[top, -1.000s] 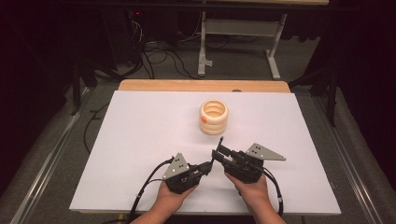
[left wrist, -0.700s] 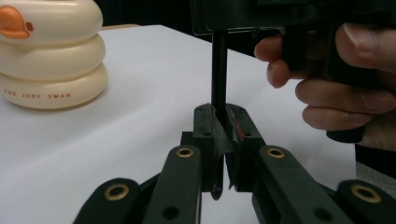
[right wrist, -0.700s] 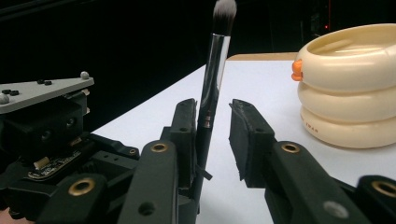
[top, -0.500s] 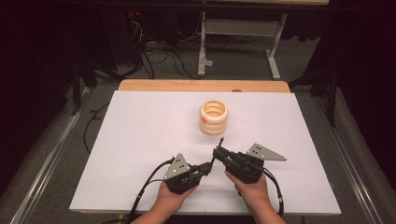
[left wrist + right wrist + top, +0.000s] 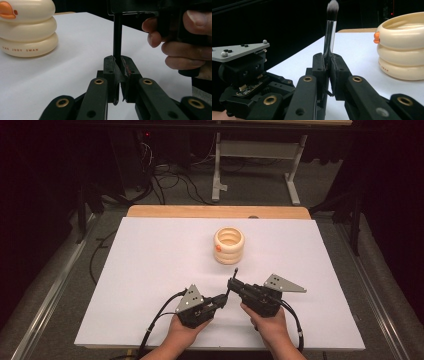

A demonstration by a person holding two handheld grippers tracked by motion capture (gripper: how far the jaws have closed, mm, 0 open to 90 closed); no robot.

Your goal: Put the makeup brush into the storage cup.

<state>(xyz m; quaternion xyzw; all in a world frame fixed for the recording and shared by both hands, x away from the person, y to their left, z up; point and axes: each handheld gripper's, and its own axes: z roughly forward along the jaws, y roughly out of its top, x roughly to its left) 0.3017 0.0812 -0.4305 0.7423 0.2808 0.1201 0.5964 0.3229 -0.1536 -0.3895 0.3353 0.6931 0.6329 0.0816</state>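
Observation:
A makeup brush (image 5: 234, 274) stands tilted near the table's front, dark handle low and bristles up. My left gripper (image 5: 224, 300) is shut on the lower handle (image 5: 117, 35), which rises from between its jaws (image 5: 119, 62). My right gripper (image 5: 231, 285) has just been closing and is now shut on the brush's silver ferrule (image 5: 329, 32), jaws pressed to it (image 5: 329, 61). A cream ringed duck-shaped holder (image 5: 229, 246) with an orange beak stands behind them, apart from both grippers (image 5: 27, 27) (image 5: 402, 47).
The white table sheet (image 5: 150, 270) ends at a wooden strip (image 5: 215, 211) at the back. Beyond it are cables and a metal frame (image 5: 255, 155) on the floor. A cable trails from each gripper toward the front edge.
The right gripper's jaws, spread apart a second ago, have come together on the brush. Both hands and the holder stayed where they were.

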